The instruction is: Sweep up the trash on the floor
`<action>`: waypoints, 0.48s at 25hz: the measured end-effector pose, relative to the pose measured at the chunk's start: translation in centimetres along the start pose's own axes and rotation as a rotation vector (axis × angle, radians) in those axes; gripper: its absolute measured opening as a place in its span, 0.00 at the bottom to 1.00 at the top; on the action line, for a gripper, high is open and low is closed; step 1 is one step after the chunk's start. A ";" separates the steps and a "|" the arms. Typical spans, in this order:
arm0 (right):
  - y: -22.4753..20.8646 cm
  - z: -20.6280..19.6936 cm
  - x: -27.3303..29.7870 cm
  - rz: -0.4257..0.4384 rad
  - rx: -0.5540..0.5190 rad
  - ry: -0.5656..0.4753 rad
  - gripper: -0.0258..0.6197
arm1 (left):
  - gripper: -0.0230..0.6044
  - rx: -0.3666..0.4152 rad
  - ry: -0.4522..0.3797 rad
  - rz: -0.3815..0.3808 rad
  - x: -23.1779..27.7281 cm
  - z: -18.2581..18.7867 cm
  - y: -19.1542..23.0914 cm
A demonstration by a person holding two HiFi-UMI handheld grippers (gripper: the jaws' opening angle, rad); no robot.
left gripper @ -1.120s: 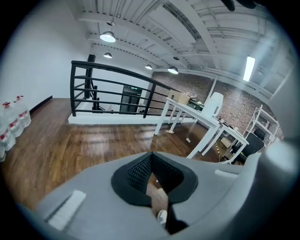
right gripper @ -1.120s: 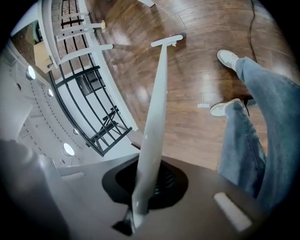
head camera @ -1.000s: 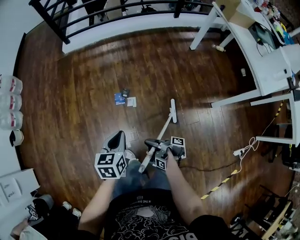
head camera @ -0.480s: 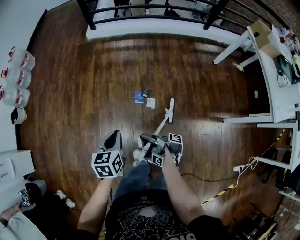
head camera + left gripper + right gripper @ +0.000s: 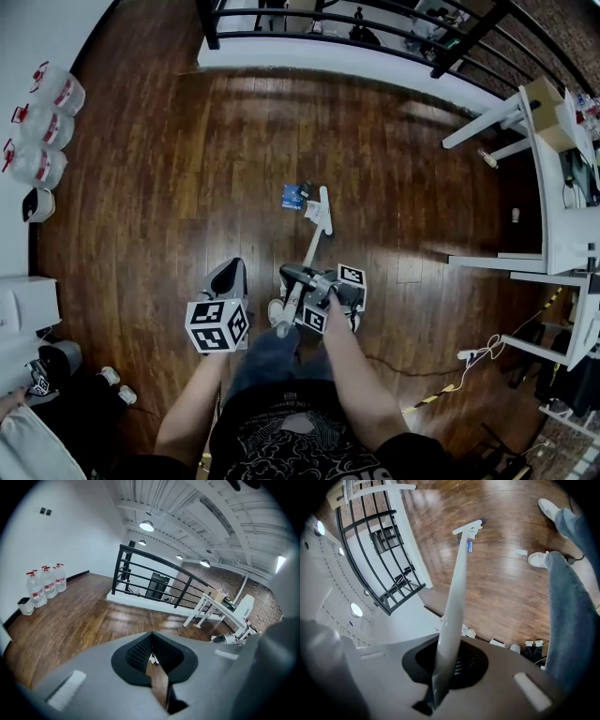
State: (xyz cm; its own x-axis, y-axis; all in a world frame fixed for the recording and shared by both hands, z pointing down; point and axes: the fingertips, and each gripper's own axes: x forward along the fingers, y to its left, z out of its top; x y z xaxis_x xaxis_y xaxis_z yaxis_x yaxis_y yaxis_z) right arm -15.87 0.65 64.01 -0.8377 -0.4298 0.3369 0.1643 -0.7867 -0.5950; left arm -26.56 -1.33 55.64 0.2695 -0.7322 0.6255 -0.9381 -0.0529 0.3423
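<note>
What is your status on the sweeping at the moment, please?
Left gripper shut, empty. Right gripper shut on broom. Broom head on floor beside the trash. No obstacle near it.

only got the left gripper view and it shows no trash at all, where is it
Observer: In the head view the trash, a blue piece with a few smaller bits, lies on the wood floor near the middle of that view.
Operator: is the broom anywhere near it
Observer: Yes. The broom head sits right next to the trash, on its right side in the head view.
Operator: what's holding the broom
Observer: The right hand-held gripper is closed on the white broom handle, which runs from its jaws down to the head on the floor.
</note>
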 end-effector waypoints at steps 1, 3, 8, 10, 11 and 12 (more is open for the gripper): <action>-0.1 0.0 -0.1 -0.007 -0.006 -0.001 0.04 | 0.04 -0.005 -0.001 -0.001 0.0 -0.1 0.0; -0.3 0.2 -0.4 -0.024 -0.018 -0.006 0.04 | 0.04 -0.011 -0.005 -0.003 -0.1 -0.3 -0.3; -1.5 0.1 -2.7 -0.118 -0.086 0.016 0.04 | 0.04 -0.026 -0.016 -0.001 -0.6 -1.0 -1.4; -2.9 -0.5 -4.3 -0.217 -0.182 0.055 0.05 | 0.04 -0.030 -0.019 -0.002 -1.0 -1.5 -2.0; -4.0 -0.9 -5.5 -0.292 -0.249 0.081 0.06 | 0.04 -0.033 -0.019 -0.003 -1.2 -1.8 -2.4; -5.3 -1.0 -6.9 -0.375 -0.318 0.109 0.06 | 0.04 -0.037 -0.020 -0.003 -1.4 -2.1 -2.8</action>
State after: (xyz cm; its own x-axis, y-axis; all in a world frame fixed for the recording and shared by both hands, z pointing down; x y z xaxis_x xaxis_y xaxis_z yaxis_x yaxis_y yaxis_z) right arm -11.48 8.19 64.11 -0.8610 -0.0811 0.5020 -0.3113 -0.6967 -0.6463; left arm -23.87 1.27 55.34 0.2677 -0.7457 0.6102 -0.9285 -0.0305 0.3700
